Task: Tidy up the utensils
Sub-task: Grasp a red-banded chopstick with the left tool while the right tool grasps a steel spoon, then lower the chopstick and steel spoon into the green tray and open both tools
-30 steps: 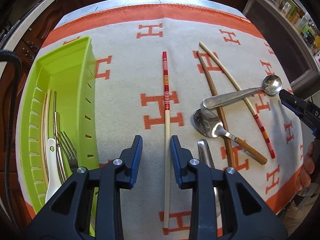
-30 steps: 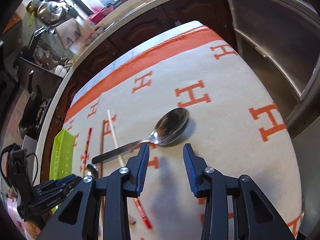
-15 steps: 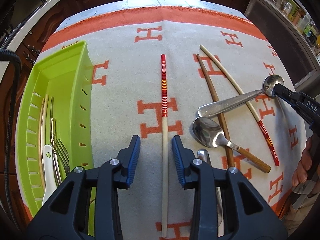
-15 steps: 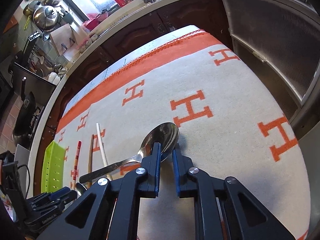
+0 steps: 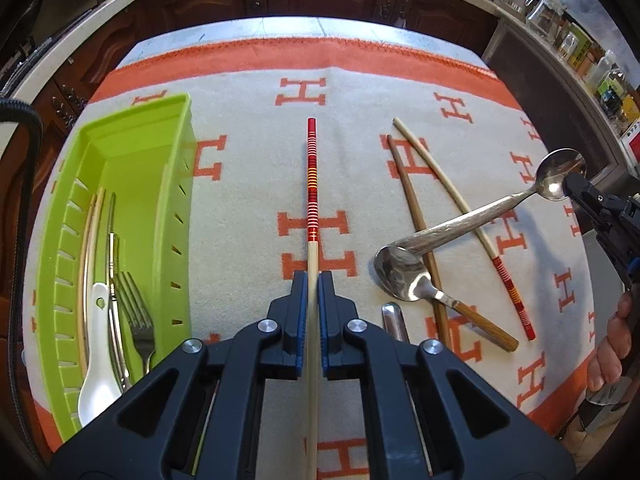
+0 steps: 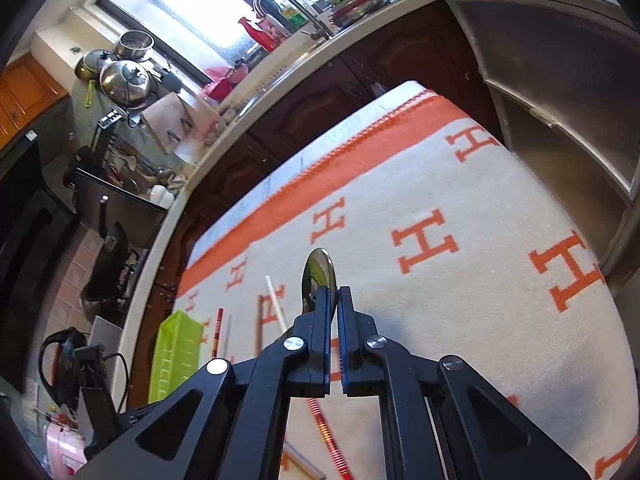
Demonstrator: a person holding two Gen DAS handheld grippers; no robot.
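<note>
- Green tray [image 5: 132, 148], far left on the worktop: I see forks and a white spoon inside.
- Left gripper [image 5: 313, 280]: fingers just closed, pinching the red-banded chopstick [image 5: 311, 168].
- Right gripper [image 6: 333, 294]: fingers just closed on the steel spoon [image 6: 317, 276] bowl, lifted on edge.

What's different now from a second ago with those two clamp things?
Both have just closed. The left gripper now pinches the red-banded chopstick, which lay between its open jaws. The right gripper came to the all-metal spoon, gripped its bowl, and that end looks raised off the cloth. The green tray, wooden-handled spoon and other chopsticks stayed put.
</note>
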